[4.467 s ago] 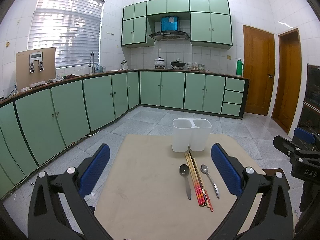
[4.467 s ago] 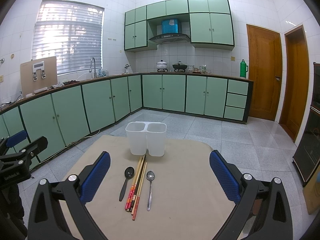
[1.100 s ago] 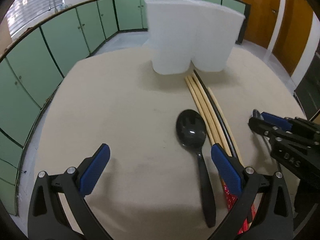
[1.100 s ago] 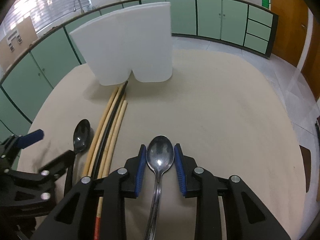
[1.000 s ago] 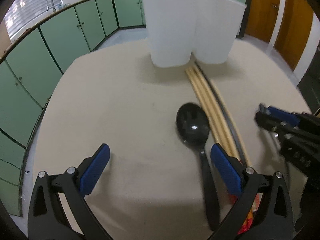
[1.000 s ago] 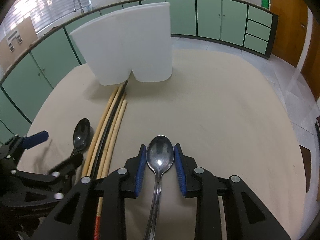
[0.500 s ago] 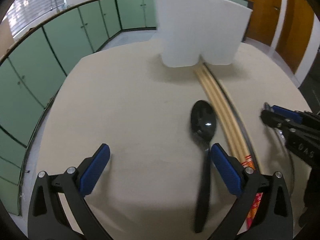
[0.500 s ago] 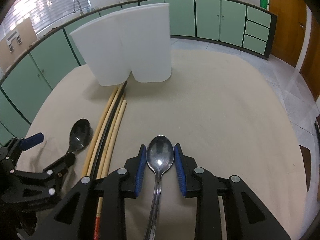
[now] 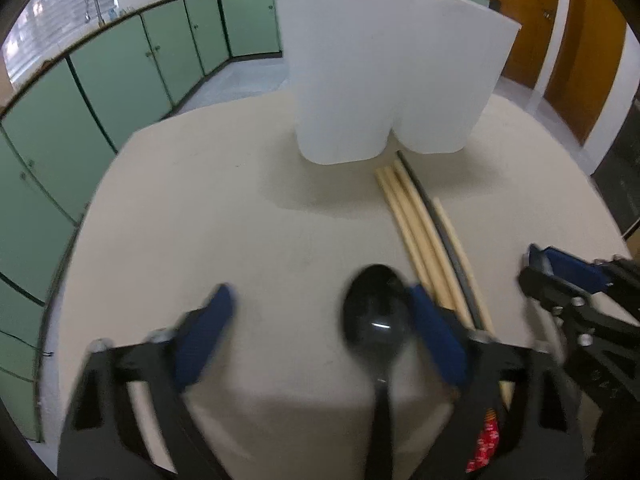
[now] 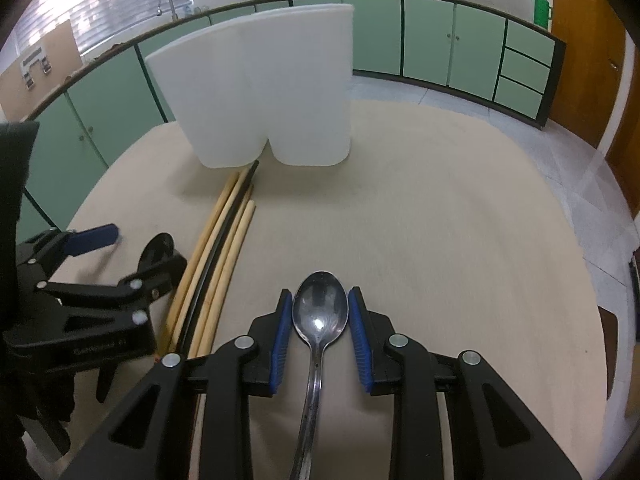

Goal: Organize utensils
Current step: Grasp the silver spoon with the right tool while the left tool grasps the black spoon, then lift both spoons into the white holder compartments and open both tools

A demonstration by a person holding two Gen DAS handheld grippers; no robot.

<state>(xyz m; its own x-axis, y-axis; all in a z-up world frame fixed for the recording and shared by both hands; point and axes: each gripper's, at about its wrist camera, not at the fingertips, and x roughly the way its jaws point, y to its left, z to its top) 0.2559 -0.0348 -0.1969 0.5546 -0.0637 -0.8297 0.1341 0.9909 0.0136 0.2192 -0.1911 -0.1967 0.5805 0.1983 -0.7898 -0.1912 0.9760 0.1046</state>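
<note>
Nothing's in the white two-cup plastic holder (image 10: 264,92) yet. Right claw (image 10: 320,340) pinches the shiny metal spoon (image 10: 319,320); left claw (image 9: 320,332) is closing around the black plastic spoon (image 9: 376,316). Wooden chopsticks (image 10: 216,264) lie untouched between them.

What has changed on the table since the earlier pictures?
The left gripper has slid right so the black spoon sits between its closing jaws. The right gripper stays closed on the metal spoon. Chopsticks and white holder are unmoved.
</note>
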